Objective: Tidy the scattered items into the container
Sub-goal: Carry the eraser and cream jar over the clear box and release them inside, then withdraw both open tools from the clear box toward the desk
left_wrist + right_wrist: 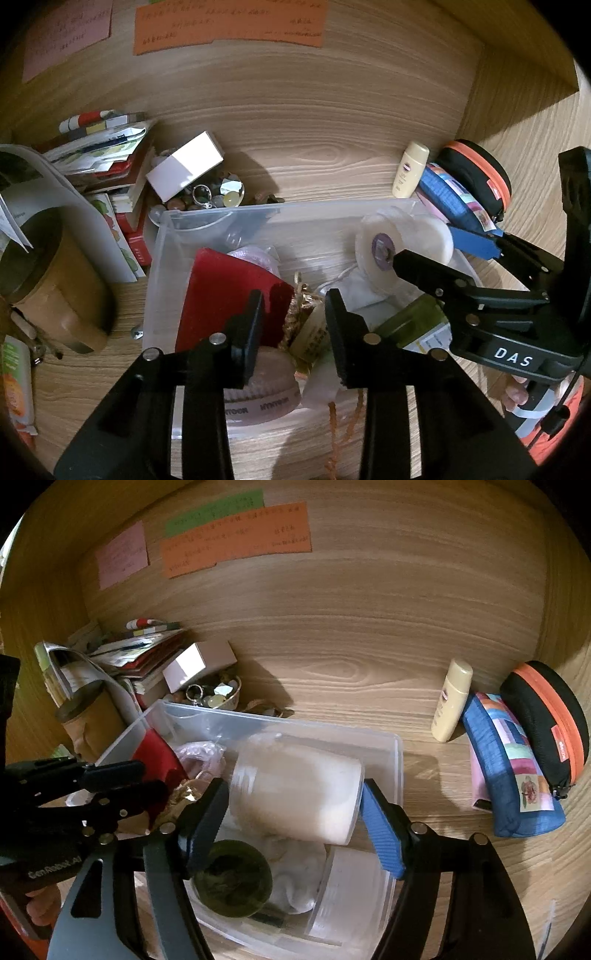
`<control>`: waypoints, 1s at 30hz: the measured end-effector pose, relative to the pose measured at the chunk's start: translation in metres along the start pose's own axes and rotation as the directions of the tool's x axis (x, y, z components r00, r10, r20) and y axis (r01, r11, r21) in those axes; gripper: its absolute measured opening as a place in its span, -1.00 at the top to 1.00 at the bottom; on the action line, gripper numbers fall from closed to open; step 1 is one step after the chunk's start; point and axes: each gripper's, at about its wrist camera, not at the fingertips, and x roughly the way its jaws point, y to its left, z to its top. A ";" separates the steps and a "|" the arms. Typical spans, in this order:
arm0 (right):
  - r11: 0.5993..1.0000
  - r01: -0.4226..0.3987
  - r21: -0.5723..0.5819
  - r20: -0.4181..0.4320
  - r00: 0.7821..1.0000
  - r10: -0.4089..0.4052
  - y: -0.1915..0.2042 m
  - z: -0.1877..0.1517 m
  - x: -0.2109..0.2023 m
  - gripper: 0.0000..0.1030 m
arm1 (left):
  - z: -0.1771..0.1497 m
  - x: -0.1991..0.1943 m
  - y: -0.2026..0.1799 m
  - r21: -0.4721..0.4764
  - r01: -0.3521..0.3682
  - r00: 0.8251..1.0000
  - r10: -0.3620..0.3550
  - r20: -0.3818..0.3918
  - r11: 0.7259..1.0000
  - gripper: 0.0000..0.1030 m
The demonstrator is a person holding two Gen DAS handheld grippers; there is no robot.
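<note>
Left wrist view: one clear plastic container (162,258) on the wood-grain tabletop (314,147). Inside it: one red card (229,291), one white frosted jar (402,240), one green jar (413,325), one gold foil wrapper (299,310). My left tongs (295,332) hang over the container, pads apart, nothing clamped. Outside: one white box (184,168), one cream bottle (410,170), one brown canister (62,284).

Right wrist view: my right tongs (291,819), one finger blue-padded, flank the frosted jar (295,790) lying on its side in the container (395,760); I cannot tell whether the pads press it. One patchwork fabric pouch (509,768) and one black zip case (546,723), orange-trimmed, lie on the tabletop at right. Three paper notes (236,539) on the back panel.
</note>
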 end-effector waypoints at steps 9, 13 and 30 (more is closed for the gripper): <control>0.999 -0.010 -0.030 0.075 0.997 0.012 0.009 0.004 -0.031 -0.48 | 0.001 -0.021 -0.004 0.019 -0.025 0.998 0.024 0.061 1.000 0.01; 0.999 0.001 -0.040 0.117 0.993 0.004 0.014 0.004 -0.048 -0.59 | 0.000 -0.032 -0.008 0.030 -0.043 0.995 0.040 0.089 0.999 -0.04; 0.998 0.011 -0.062 0.152 0.988 -0.001 0.027 -0.025 -0.106 -0.70 | -0.026 -0.095 -0.008 0.015 -0.118 0.976 0.113 0.189 0.993 -0.60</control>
